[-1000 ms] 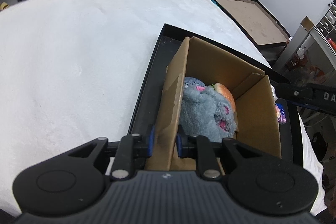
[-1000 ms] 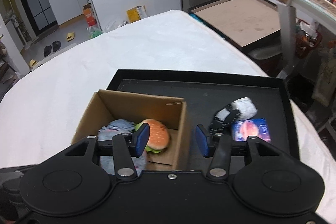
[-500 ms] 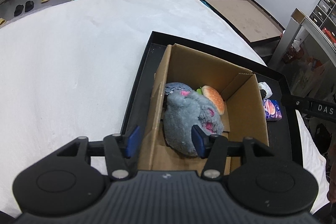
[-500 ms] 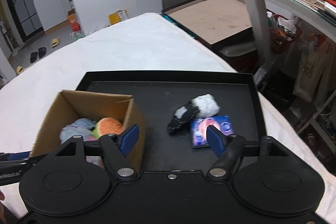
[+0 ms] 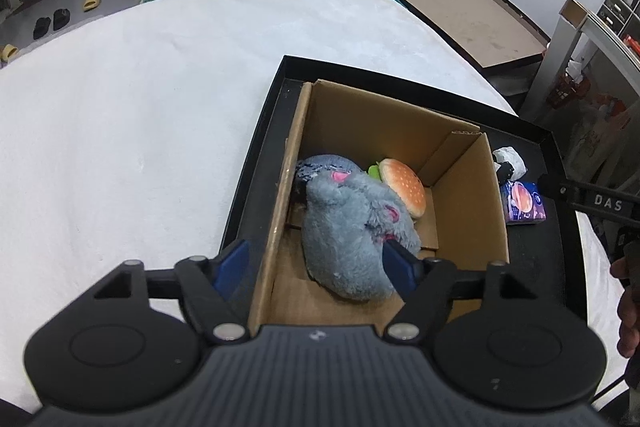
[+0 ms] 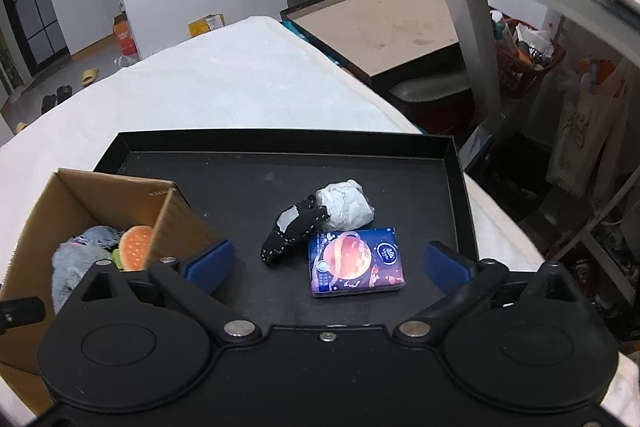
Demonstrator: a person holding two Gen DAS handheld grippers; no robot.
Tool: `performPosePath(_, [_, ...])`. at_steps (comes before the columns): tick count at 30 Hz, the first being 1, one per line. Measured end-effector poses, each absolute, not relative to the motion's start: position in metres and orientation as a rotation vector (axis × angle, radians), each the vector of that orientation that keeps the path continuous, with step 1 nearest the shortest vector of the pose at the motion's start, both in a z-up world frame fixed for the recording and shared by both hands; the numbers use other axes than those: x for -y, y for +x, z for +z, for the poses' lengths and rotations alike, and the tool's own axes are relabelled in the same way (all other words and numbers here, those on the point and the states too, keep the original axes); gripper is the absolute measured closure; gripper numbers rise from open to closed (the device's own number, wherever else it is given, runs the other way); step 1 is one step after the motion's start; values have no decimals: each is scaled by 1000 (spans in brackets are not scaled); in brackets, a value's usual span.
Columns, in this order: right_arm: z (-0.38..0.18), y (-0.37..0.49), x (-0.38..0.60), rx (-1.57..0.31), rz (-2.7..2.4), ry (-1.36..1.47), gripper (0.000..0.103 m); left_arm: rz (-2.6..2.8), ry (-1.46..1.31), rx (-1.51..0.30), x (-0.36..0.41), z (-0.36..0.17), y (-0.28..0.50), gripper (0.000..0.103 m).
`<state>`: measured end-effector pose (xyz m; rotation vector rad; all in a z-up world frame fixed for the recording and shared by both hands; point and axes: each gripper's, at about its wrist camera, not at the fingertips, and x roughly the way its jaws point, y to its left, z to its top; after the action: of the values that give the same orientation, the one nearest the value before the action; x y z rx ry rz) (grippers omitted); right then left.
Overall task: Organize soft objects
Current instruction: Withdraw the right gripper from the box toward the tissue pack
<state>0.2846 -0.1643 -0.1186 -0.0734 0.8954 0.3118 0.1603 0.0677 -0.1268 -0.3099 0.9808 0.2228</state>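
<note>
An open cardboard box point(image 5: 460, 163) stands in a black tray point(image 5: 256, 155) and holds a grey plush toy point(image 5: 348, 227) and a burger toy point(image 5: 404, 187). My left gripper point(image 5: 316, 263) is open, its fingers straddling the box's left wall. In the right wrist view a purple tissue pack point(image 6: 356, 263), a black dotted sock point(image 6: 292, 235) and a white wad point(image 6: 346, 205) lie on the tray point(image 6: 460, 187). My right gripper point(image 6: 328, 263) is open wide, just short of the tissue pack. The box point(image 6: 176, 223) is at its left.
The tray lies on a bed with a white cover point(image 5: 120, 107). Beyond the bed a dark-framed brown board point(image 6: 380, 27) lies flat, and a metal shelf frame point(image 6: 480, 47) with clutter stands to the right.
My left gripper let go of the box wall and opened, backing off a little. My right gripper opened wider and swung right, from over the box to in front of the tissue pack.
</note>
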Motion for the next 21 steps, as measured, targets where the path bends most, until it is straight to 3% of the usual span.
performPosePath(21, [-182, 311, 180, -974, 292, -70, 0, 285, -205, -1049, -45, -136, 193, 22])
